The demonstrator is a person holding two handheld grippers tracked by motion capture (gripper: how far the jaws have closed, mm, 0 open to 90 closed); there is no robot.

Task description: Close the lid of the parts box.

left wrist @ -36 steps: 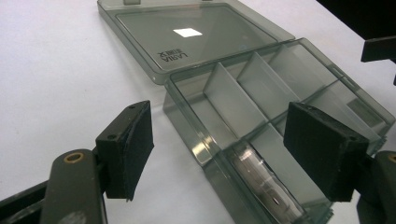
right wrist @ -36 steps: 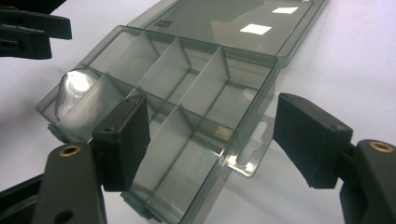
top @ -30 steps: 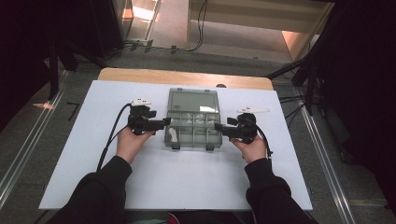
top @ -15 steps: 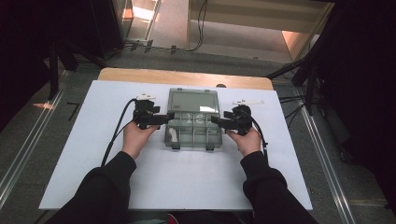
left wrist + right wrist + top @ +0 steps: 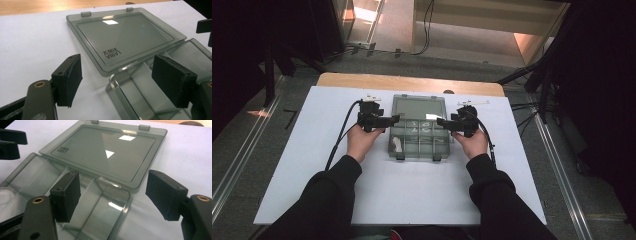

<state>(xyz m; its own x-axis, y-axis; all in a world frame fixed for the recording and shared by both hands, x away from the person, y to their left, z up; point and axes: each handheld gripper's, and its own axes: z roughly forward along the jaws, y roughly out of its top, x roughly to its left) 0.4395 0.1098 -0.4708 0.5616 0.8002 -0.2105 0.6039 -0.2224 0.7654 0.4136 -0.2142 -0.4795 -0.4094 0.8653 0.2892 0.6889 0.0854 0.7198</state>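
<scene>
One marking is visible: a short printed or moulded mark in dark letters on the lid [image 5: 125, 37] of the clear grey plastic box [image 5: 418, 130], near one corner of the lid's inner panel. In the left gripper view the mark [image 5: 111, 53] appears upside down, in two short lines; in the right gripper view the same mark [image 5: 63, 150] appears smaller. The letters are too blurred to read with certainty.
</scene>
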